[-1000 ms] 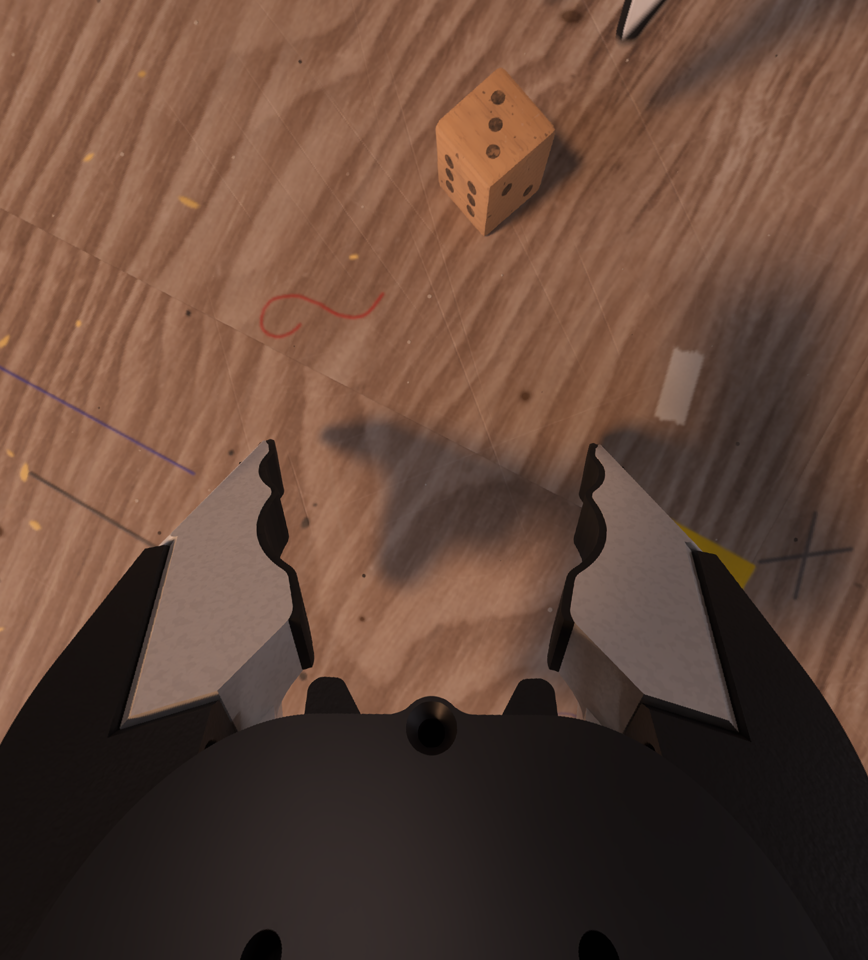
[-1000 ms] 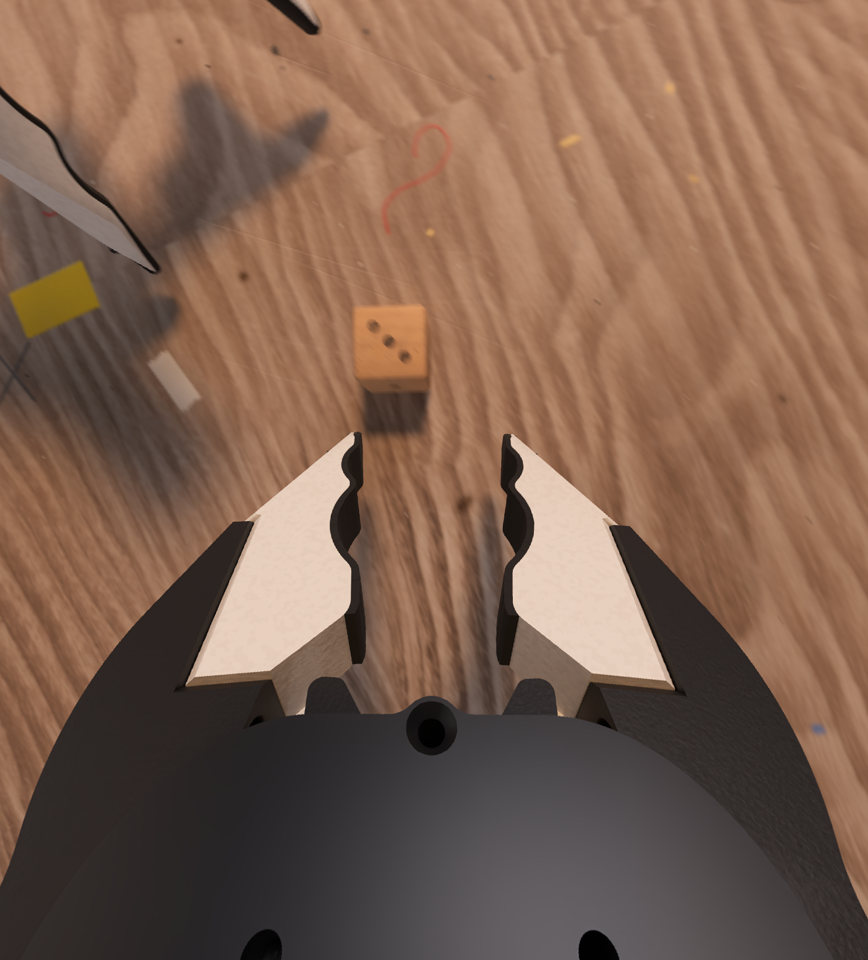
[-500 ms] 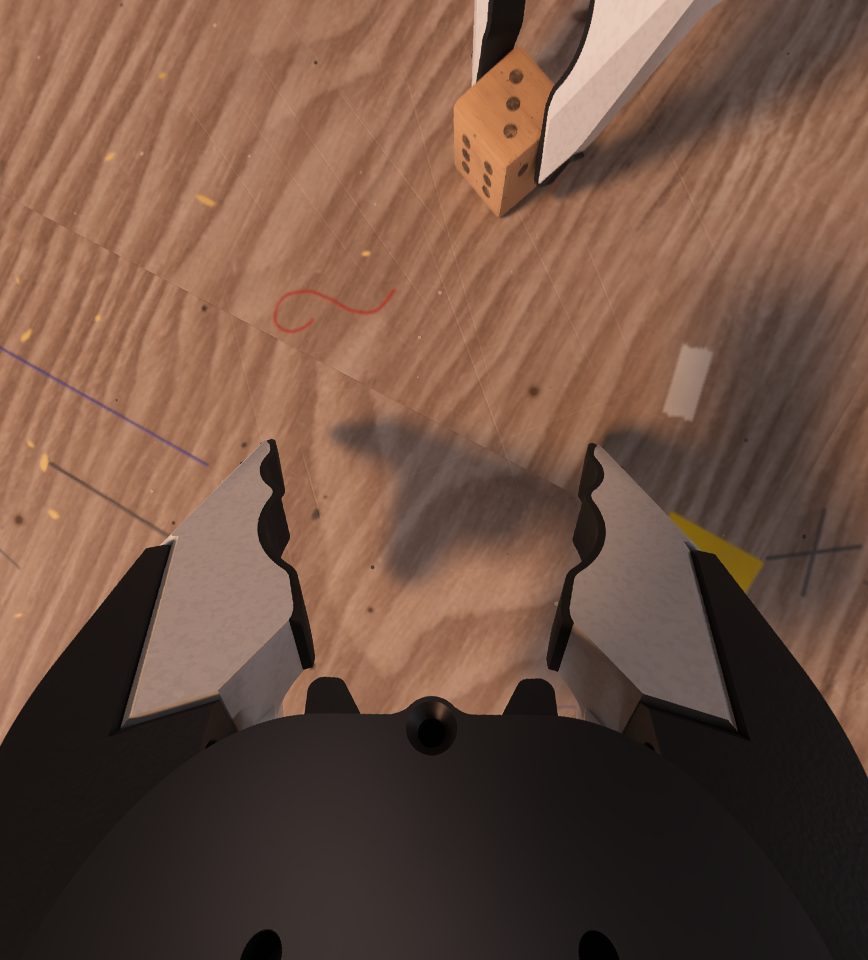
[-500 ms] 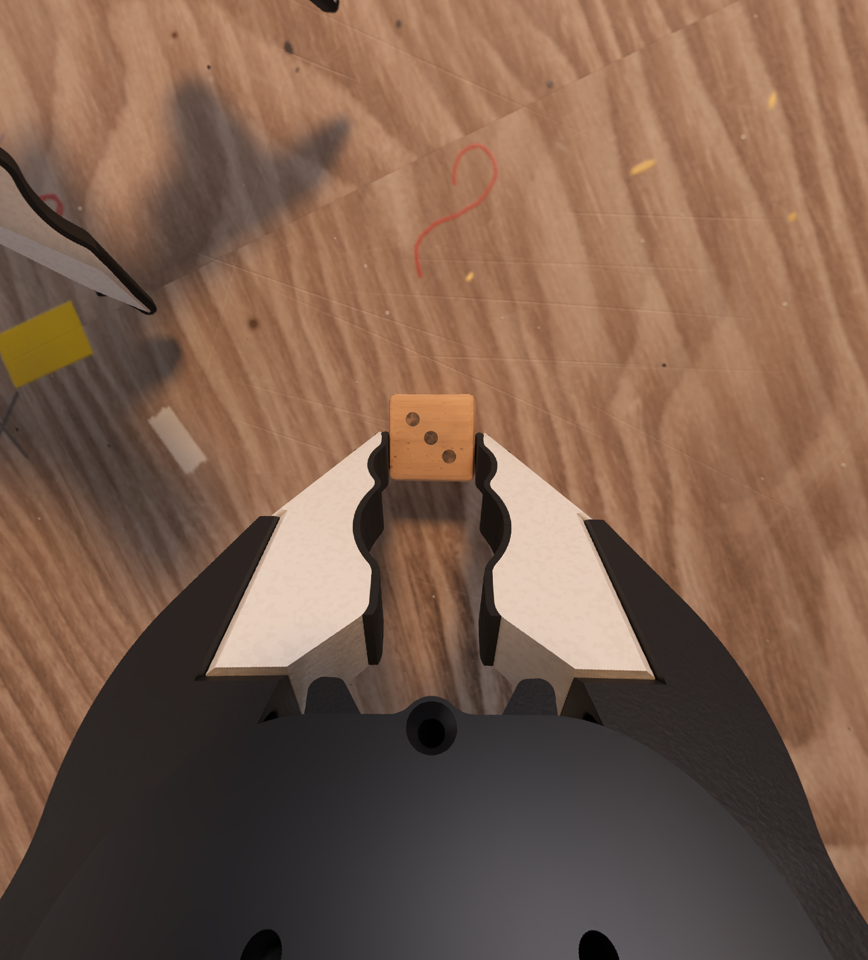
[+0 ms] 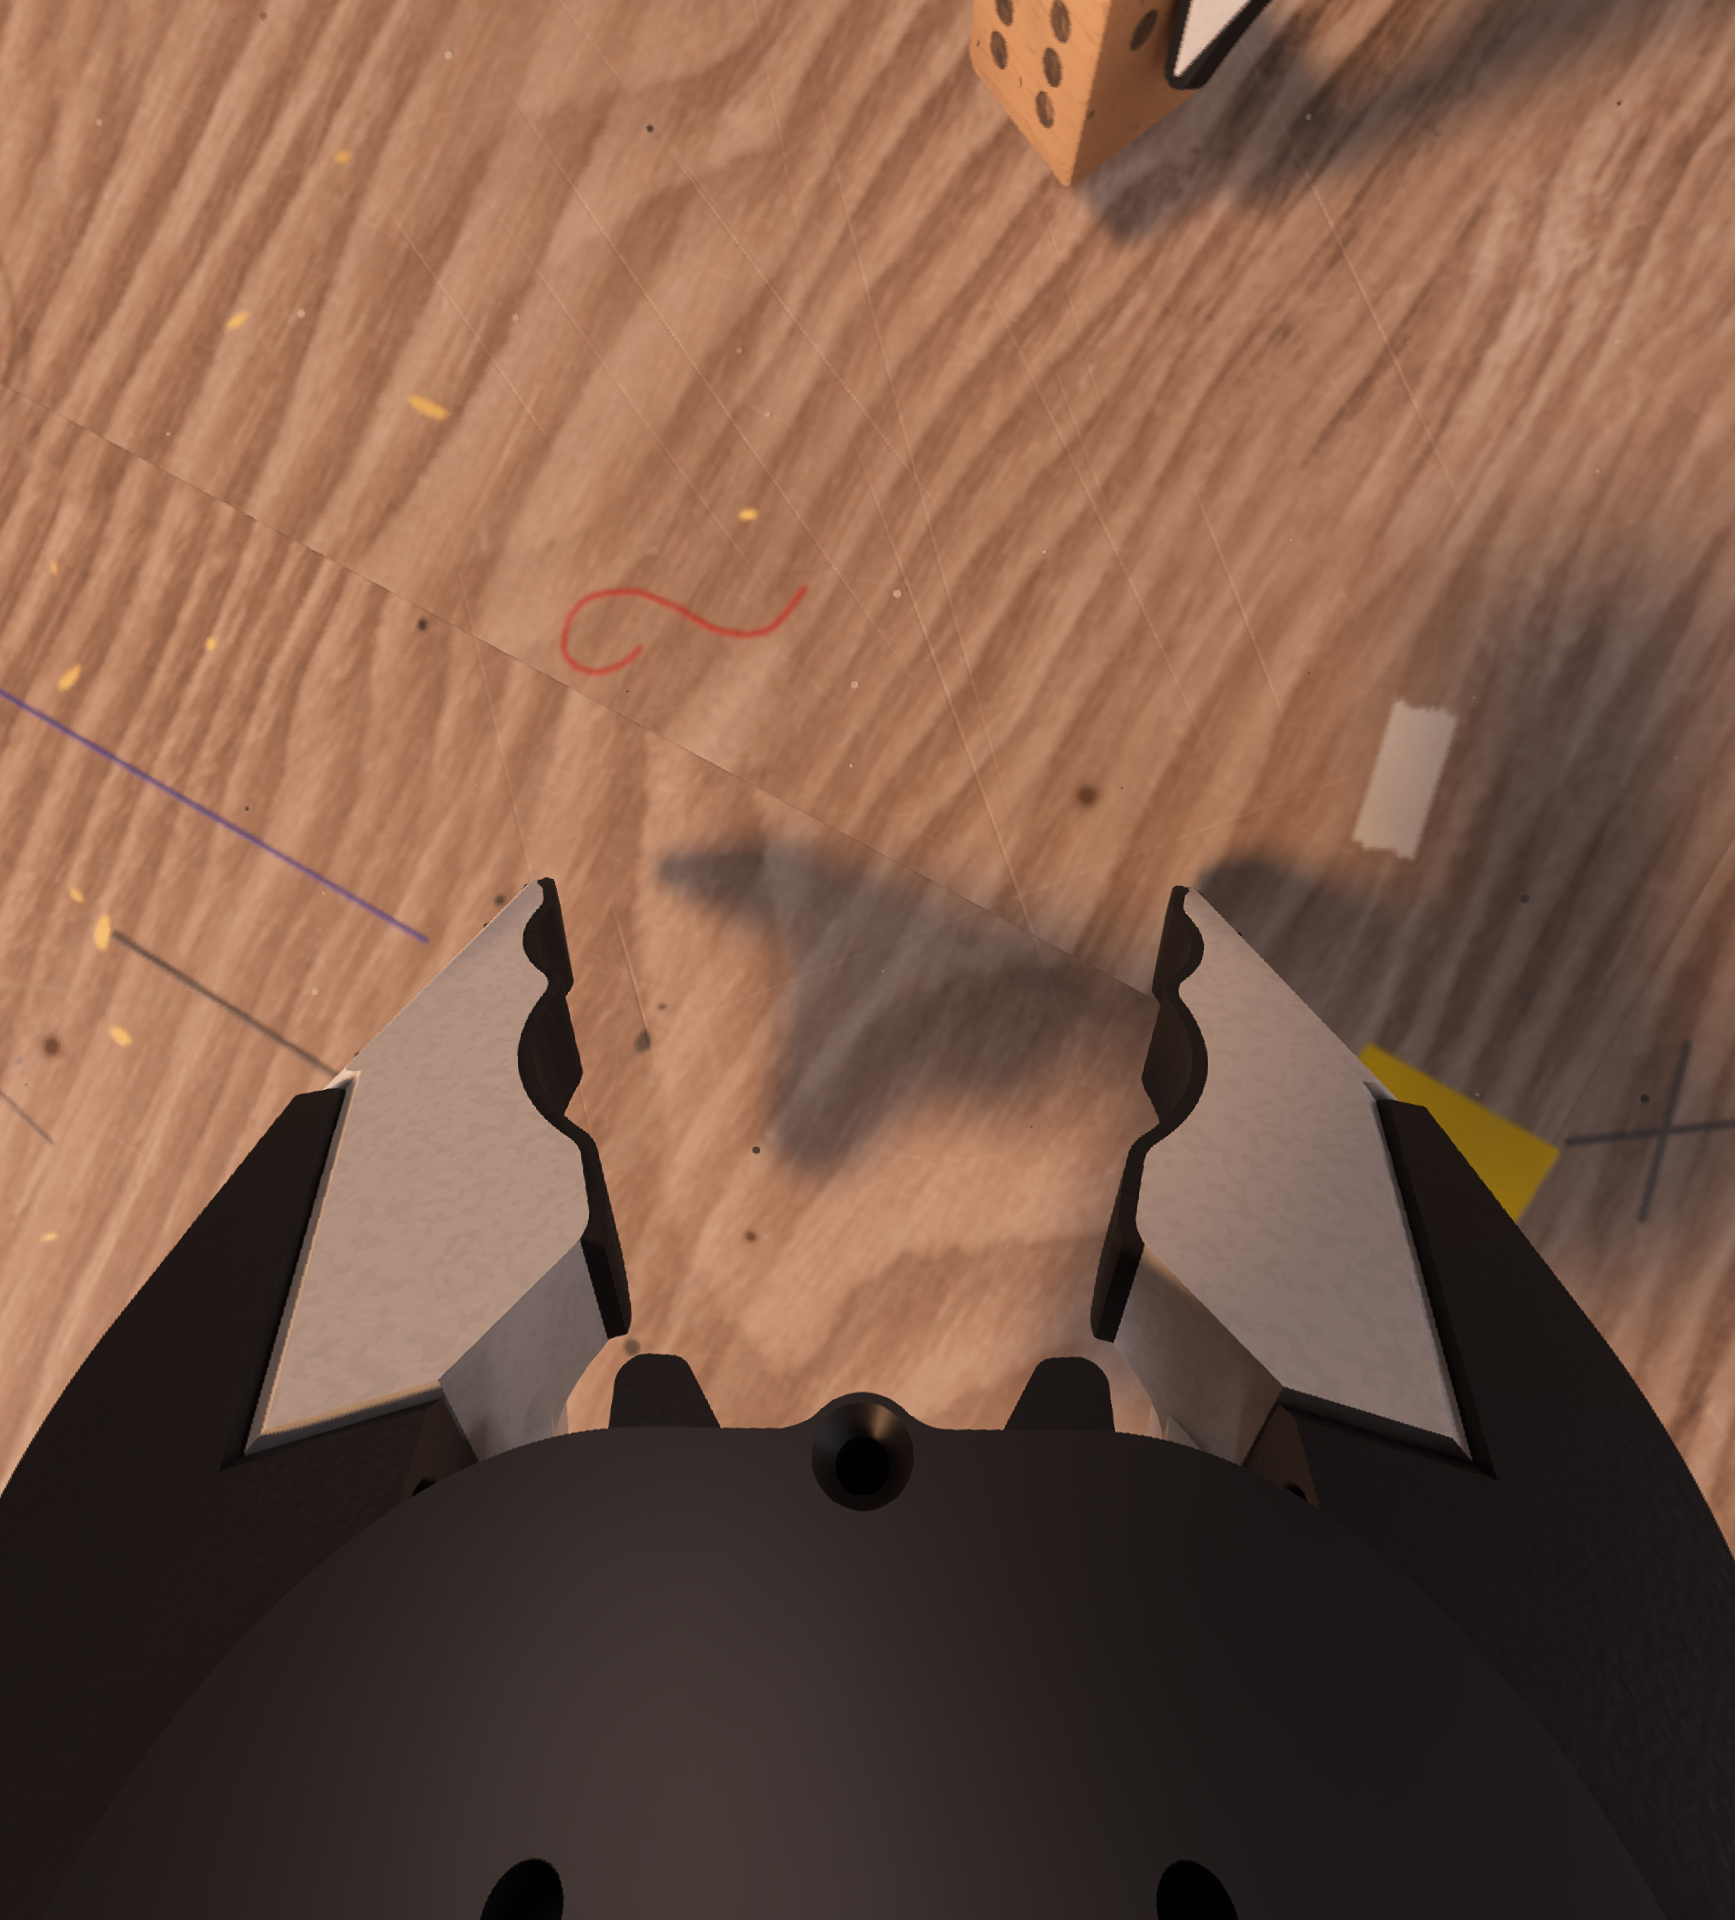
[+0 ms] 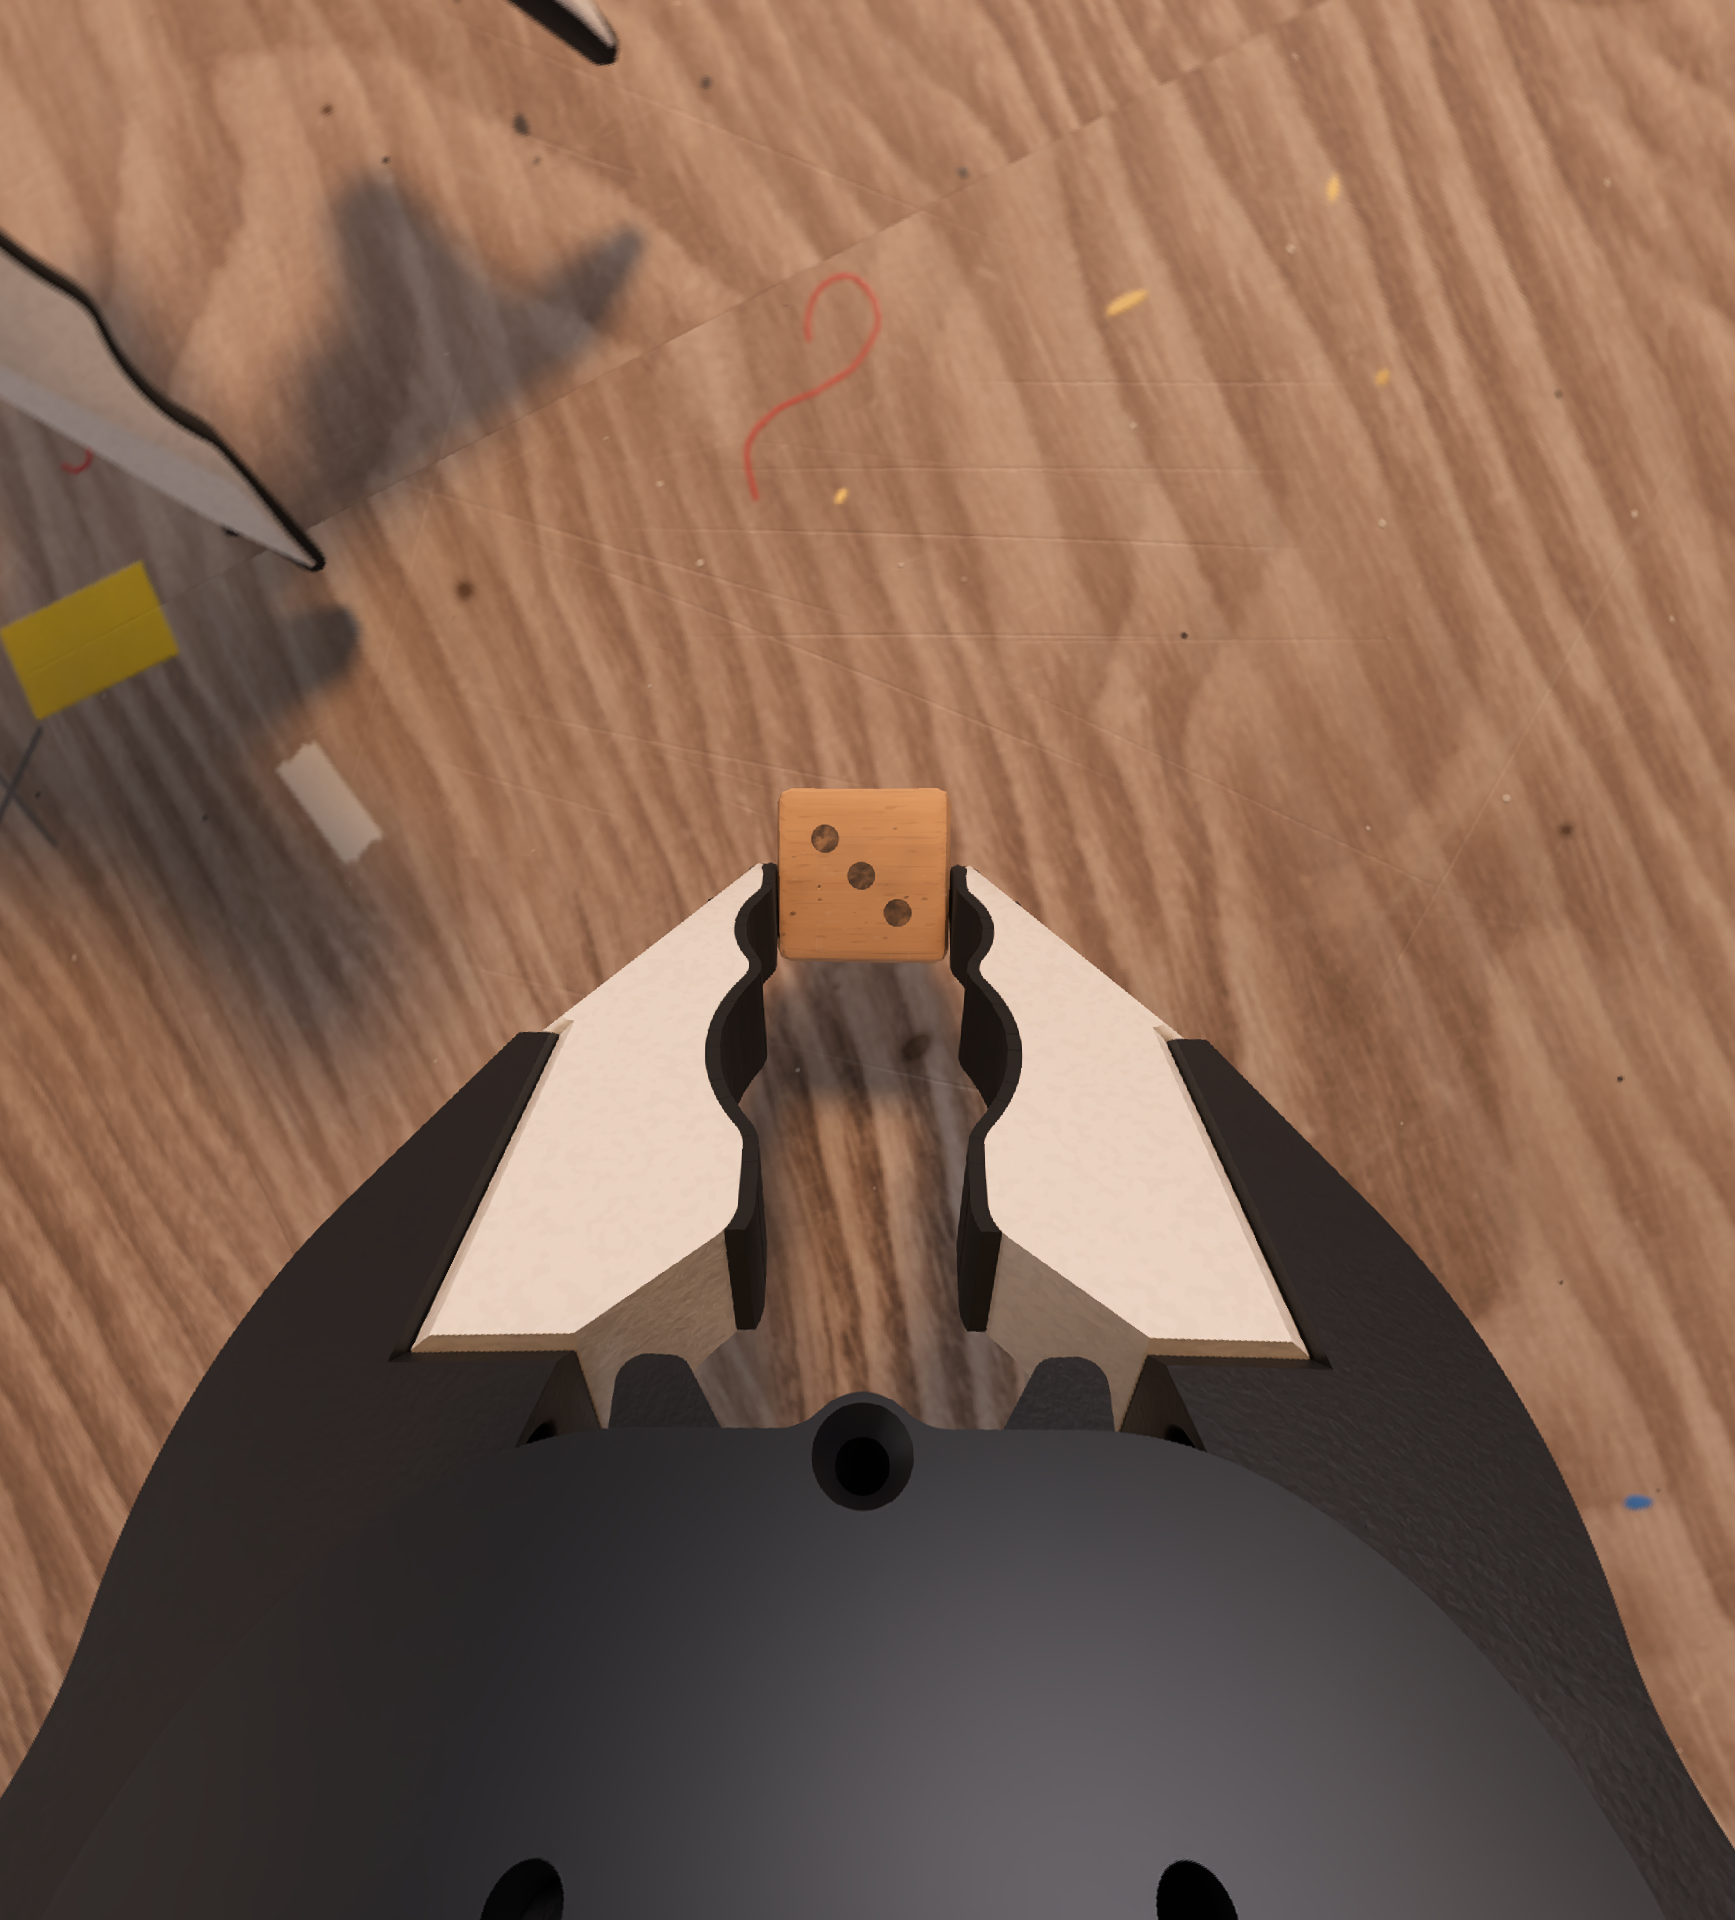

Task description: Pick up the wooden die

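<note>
The wooden die (image 6: 861, 875) is a small orange-brown cube with dark pips, three of them on its upper face. My right gripper (image 6: 861, 881) is shut on it, the fingertips pressing its left and right sides. The die hangs a little above the wooden table (image 6: 1362, 727), and its shadow falls below it. In the left wrist view the die (image 5: 1060, 73) is at the top edge with one right-gripper fingertip (image 5: 1206, 36) beside it. My left gripper (image 5: 863, 888) is open and empty over the table, well short of the die.
Flat marks lie on the table: a yellow patch (image 6: 89, 639), a white strip (image 6: 328, 800), a red squiggle (image 6: 811, 384) and a dark cross (image 6: 11, 790). One finger of the left gripper (image 6: 63, 353) reaches in at the upper left of the right wrist view.
My right gripper came down around the die, shut on it and has raised it off the table. The left gripper has stayed open and has hardly moved.
</note>
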